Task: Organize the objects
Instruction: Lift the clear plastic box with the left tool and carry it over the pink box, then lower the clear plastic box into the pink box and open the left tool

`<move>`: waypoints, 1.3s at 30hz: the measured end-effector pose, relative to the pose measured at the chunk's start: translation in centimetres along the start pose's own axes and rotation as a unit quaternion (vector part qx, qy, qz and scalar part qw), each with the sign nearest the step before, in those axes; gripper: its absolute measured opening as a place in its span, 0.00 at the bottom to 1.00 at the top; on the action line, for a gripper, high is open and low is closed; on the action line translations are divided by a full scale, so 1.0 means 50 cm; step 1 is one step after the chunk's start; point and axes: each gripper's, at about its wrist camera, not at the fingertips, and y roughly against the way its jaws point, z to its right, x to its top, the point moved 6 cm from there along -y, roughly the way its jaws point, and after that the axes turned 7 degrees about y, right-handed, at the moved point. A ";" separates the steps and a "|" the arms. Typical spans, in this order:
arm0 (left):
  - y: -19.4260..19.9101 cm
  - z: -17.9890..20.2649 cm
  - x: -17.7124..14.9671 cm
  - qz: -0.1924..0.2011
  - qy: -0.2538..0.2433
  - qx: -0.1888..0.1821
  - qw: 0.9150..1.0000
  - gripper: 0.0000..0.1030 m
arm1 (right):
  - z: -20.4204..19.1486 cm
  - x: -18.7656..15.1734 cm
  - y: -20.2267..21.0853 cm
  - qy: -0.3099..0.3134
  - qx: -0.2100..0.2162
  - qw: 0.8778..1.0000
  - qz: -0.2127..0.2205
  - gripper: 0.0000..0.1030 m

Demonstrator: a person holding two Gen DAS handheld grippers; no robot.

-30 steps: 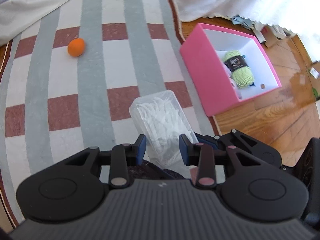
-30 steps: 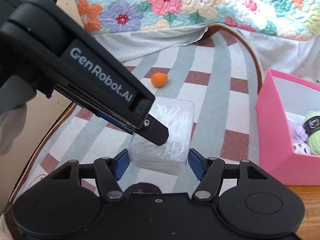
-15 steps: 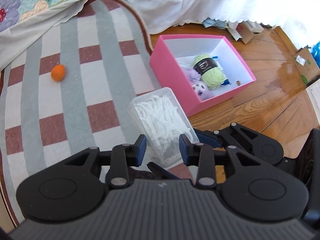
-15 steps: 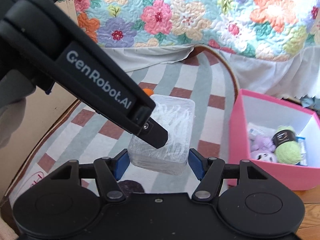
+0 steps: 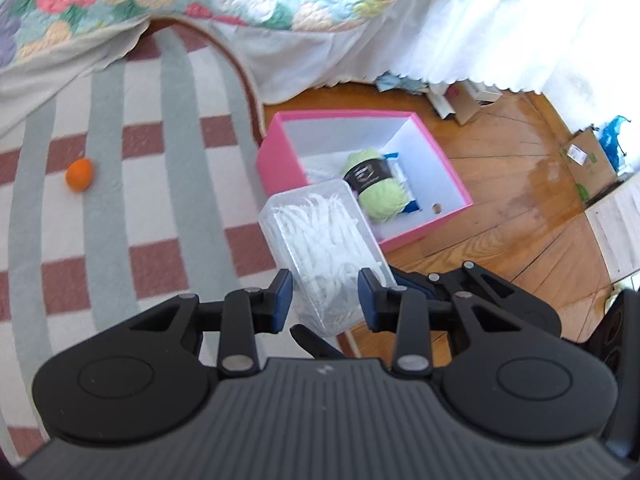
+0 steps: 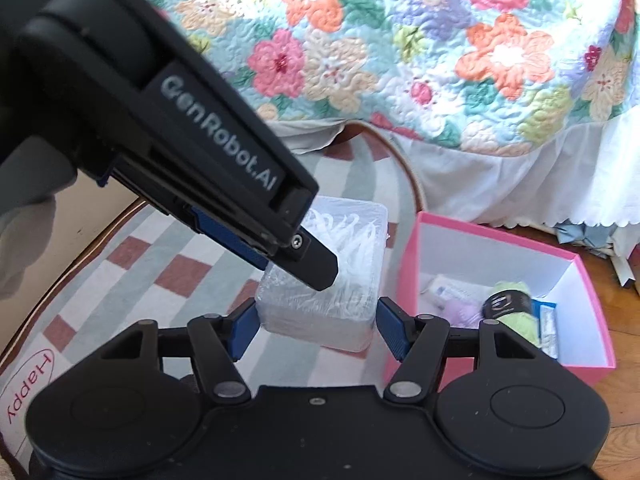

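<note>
— Striped and checked, the rug (image 5: 120, 200) fills the left of the left wrist view, with bare wood floor (image 5: 520, 208) on the right and a flowered quilt (image 6: 400, 40) hanging across the top. What is being held?

— A clear plastic box (image 5: 324, 256) packed with white floss picks, at the centre of both views. The left gripper (image 5: 325, 300) pinches its near end, blue pads against the narrow sides. The right gripper (image 6: 316, 326) clamps the box (image 6: 332, 280) across its wider span, a pad pressed to each side.

— So both grip the one box?

— Yes. In the right wrist view the left gripper's black finger (image 6: 224, 168) crosses from the upper left and lies over the box top.

— And the pink box?

— The pink box (image 5: 280, 160) sits on the wood floor at the rug's edge, open, right of centre. The clear box overlaps its near left corner in the left wrist view. Inside lies a green yarn skein (image 5: 376, 188) with a black band; a pale purple item (image 6: 460, 312) shows beside it.

— Anything else?

— An orange ball (image 5: 79, 174) on the rug, far left.
</note>
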 end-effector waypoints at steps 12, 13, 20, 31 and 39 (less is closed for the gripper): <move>-0.113 0.097 0.068 0.000 -0.032 -0.016 0.999 0.33 | 0.140 -0.008 -0.025 -0.021 -0.038 0.999 -0.009 0.67; -0.126 0.100 0.071 -0.003 -0.031 -0.017 0.999 0.34 | 0.151 -0.012 -0.031 -0.027 -0.039 0.999 -0.011 0.66; -0.208 0.117 0.093 -0.020 -0.030 -0.015 0.999 0.34 | 0.205 -0.037 -0.076 -0.058 -0.039 0.997 -0.025 0.66; -0.318 0.130 0.117 -0.046 -0.024 0.024 0.998 0.34 | 0.271 -0.076 -0.151 -0.100 -0.015 0.994 -0.044 0.66; -0.385 0.116 0.130 -0.059 0.001 0.021 0.998 0.34 | 0.306 -0.096 -0.200 -0.103 -0.001 0.992 -0.074 0.66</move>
